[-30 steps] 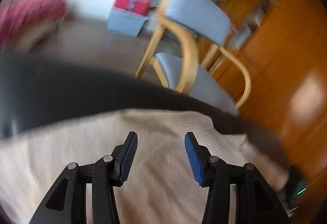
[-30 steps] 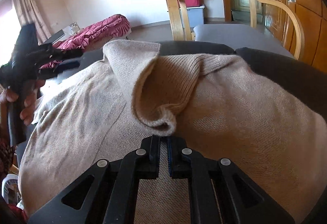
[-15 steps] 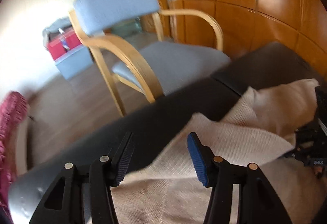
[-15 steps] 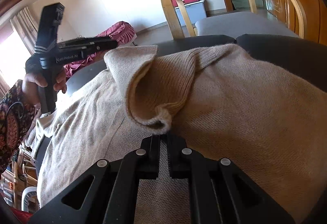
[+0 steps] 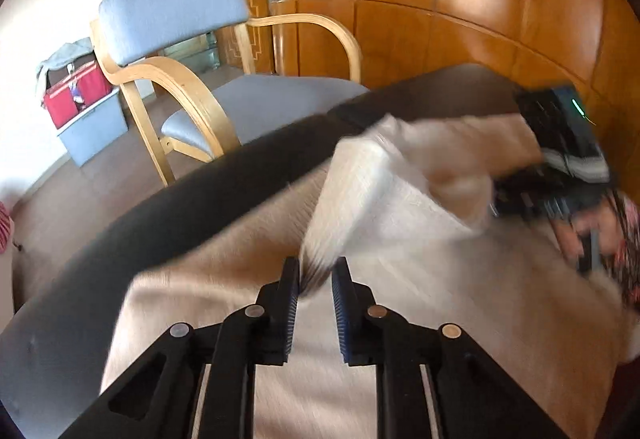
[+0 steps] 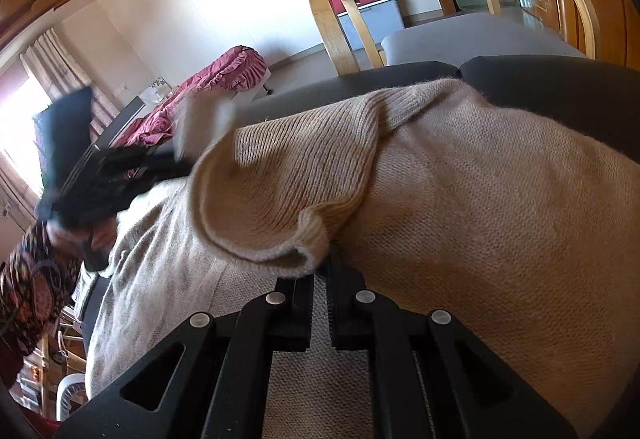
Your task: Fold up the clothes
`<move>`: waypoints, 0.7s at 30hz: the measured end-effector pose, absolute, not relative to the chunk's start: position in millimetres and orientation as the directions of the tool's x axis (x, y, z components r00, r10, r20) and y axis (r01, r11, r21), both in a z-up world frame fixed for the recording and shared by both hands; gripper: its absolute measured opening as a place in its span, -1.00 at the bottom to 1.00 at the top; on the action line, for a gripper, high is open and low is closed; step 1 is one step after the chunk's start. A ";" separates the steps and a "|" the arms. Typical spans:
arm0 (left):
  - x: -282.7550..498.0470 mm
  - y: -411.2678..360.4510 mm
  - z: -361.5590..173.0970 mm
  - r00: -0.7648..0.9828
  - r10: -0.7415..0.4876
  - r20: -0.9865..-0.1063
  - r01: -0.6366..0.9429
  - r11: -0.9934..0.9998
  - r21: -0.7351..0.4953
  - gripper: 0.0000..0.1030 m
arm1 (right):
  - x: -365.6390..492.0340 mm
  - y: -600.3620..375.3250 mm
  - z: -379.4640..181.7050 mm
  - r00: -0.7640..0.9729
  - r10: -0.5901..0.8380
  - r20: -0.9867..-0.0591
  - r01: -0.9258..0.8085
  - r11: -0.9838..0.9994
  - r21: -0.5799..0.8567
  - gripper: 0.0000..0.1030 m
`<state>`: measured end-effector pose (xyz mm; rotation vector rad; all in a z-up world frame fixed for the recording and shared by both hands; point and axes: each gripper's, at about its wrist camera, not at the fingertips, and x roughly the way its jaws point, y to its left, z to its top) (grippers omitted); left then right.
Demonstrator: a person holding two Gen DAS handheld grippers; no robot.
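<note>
Sweater [image 6: 480,191]: beige knit, spread across a dark counter [image 5: 132,223], one ribbed edge lifted off the body.
Right fingers [image 6: 344,323]: clenched on the ribbed edge [image 6: 280,199], which curls up and over just ahead of the tips.
Left fingers [image 5: 348,315]: nearly closed, a fold of the knit between the blue pads; a narrow gap shows, so I judge them gripping it but not fully tight.
Left gripper [image 5: 316,303]: low over the sweater, near the counter's far edge.
Right gripper [image 6: 320,271]: seen blurred from the left camera, off to its right, on the same raised flap.
Progress: both grippers hold the same lifted flap, so a fold looks to be under way; the body is flat and unfolded, and no neat stack shows.
Change: half a second ago the left fingers stood wide apart above the fabric; now they have closed on it. The right grip is the same.
Beyond: wooden chair [image 5: 180,39] with grey cushions, just past the counter.
</note>
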<state>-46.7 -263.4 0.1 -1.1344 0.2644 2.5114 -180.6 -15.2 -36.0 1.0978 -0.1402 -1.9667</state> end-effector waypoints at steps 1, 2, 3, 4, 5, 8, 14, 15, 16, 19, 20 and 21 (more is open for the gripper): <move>-34.9 -265.0 -5.0 -0.595 0.251 -0.764 -0.400 -0.917 0.011 -0.69 | -180.7 -15.0 -36.1 -0.246 -0.725 -0.643 0.624 -0.626 0.467 -0.88; -26.2 -267.7 -9.1 -0.584 0.250 -0.772 -0.388 -0.922 -0.005 -0.69 | -180.9 -14.7 -36.1 -0.245 -0.726 -0.642 0.623 -0.626 0.470 -0.88; -17.4 -271.3 -13.2 -0.575 0.251 -0.779 -0.368 -0.930 -0.028 -0.69 | -181.0 -14.5 -36.1 -0.244 -0.727 -0.641 0.621 -0.625 0.472 -0.88; -9.1 -277.1 -16.7 -0.568 0.260 -0.781 -0.334 -0.940 -0.070 -0.69 | -181.0 -14.3 -35.7 -0.241 -0.727 -0.642 0.622 -0.624 0.473 -0.88; -1.6 -284.3 -19.4 -0.561 0.277 -0.780 -0.295 -0.947 -0.124 -0.65 | -180.9 -14.2 -35.3 -0.238 -0.727 -0.644 0.622 -0.623 0.474 -0.88; 17.4 -311.3 -22.4 -0.573 0.320 -0.754 -0.137 -0.945 -0.297 -0.46 | -173.8 -11.1 -27.8 -0.240 -0.696 -0.677 0.634 -0.640 0.433 -0.87; 21.9 -352.7 -29.3 -0.640 0.421 -0.642 0.084 -0.793 -0.604 -0.21 | -166.7 15.7 -16.2 -0.241 -0.690 -0.682 0.579 -0.667 0.470 -0.62; 17.4 -348.8 -30.1 -0.634 0.423 -0.647 0.088 -0.792 -0.604 -0.13 | -168.4 21.3 -15.8 -0.232 -0.702 -0.673 0.555 -0.664 0.501 -0.62; 12.8 -345.0 -30.8 -0.628 0.424 -0.653 0.092 -0.792 -0.604 -0.10 | -171.5 26.1 -15.9 -0.223 -0.727 -0.649 0.525 -0.651 0.548 -0.60; -1.0 -333.4 -33.0 -0.608 0.429 -0.668 0.105 -0.791 -0.603 0.07 | -183.7 33.2 -20.0 -0.189 -0.785 -0.590 0.422 -0.607 0.673 -0.22; -5.6 -329.6 -33.7 -0.601 0.430 -0.674 0.109 -0.791 -0.602 0.12 | -186.3 32.2 -23.4 -0.168 -0.796 -0.582 0.400 -0.594 0.698 -0.15; -10.2 -325.7 -34.5 -0.594 0.432 -0.679 0.113 -0.791 -0.602 0.18 | -189.1 28.8 -26.8 -0.147 -0.798 -0.584 0.380 -0.591 0.712 -0.13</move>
